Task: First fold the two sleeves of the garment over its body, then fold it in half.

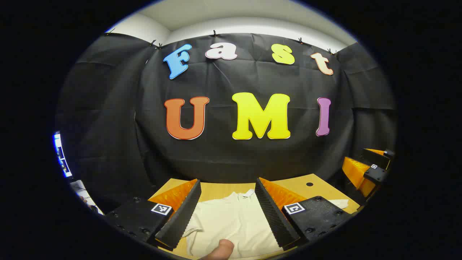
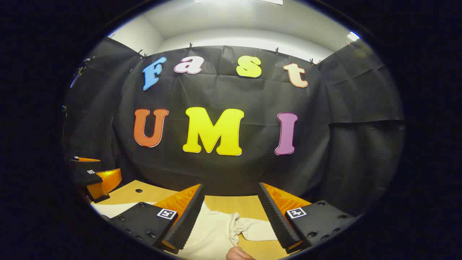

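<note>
Overhead, both claws hang above a pale garment in the booth.

Garment: a cream top (image 1: 231, 220) lies on the wooden counter (image 1: 288, 182), collar and neck tag toward the booth's back wall, hem toward the person, so its long axis runs straight ahead of both claws.

Left claw: the left claw (image 1: 227, 213) hangs above the body of the garment, jaws set wide, nothing between them; the cloth lies below and ahead, centred in the gap.

Right claw: the right claw (image 2: 231, 220) hovers with jaws spread wide and empty, over the garment's right side.

Right sleeve: in the right gripper view a sleeve (image 2: 258, 229) juts sideways onto bare counter, rumpled where it joins the body, not laid over the body.

Left sleeve: in the left gripper view a short sleeve (image 1: 191, 231) shows by the left claw's near finger; whether it lies out flat or turned in cannot be told.

Key relation: the right sleeve lies just below the right claw and toward that claw's outer finger, well apart from the left claw; by that, the right hand is the nearer one for it, and the fold would run inward across the long axis.

Stage, as judged: the garment is not folded in half, and the right sleeve waits outside the body.
</note>
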Demonstrator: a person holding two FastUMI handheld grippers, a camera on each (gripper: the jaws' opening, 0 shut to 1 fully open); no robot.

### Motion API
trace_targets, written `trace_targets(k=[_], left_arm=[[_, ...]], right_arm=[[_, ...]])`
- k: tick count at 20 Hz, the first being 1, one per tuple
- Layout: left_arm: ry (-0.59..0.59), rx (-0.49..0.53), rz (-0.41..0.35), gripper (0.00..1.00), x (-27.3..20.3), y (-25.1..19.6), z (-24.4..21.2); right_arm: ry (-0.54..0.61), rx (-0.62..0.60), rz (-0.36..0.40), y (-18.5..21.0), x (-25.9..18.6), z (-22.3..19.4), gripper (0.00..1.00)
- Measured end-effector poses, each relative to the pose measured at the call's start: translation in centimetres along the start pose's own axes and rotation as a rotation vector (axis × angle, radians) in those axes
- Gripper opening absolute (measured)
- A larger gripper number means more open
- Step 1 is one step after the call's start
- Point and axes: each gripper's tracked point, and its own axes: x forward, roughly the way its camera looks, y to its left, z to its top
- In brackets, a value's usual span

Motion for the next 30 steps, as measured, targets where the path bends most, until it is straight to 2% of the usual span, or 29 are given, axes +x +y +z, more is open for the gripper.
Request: trace_targets(k=[10, 14, 18, 22, 24, 30], left_arm=[[0.041, 0.007, 0.005, 0.97, 0.4, -0.6, -1.5], [0.042, 0.017, 0.004, 0.97, 0.5, -1.3, -1.6], [0.029, 0.041, 0.002, 0.97, 0.8, -2.1, -1.3], [0.032, 0.043, 0.024, 0.97, 1.2, -2.7, -1.3], [0.028, 0.050, 0.045, 0.96, 1.3, -3.1, -1.3], [0.028, 0.065, 0.084, 0.96, 1.3, -4.7, -0.9]], right_arm=[[0.049, 0.024, -0.032, -2.2, 1.4, -1.5, 0.94], [0.073, 0.038, -0.080, -4.8, 2.6, -2.5, 0.94], [0.110, 0.037, -0.159, -8.9, 4.8, -4.6, 0.94], [0.168, 0.011, -0.248, -14.5, 7.4, -8.5, 0.92], [0.211, 0.005, -0.282, -17.2, 8.7, -10.9, 0.94], [0.396, 0.003, -0.366, -24.1, 11.2, -20.7, 0.94]])
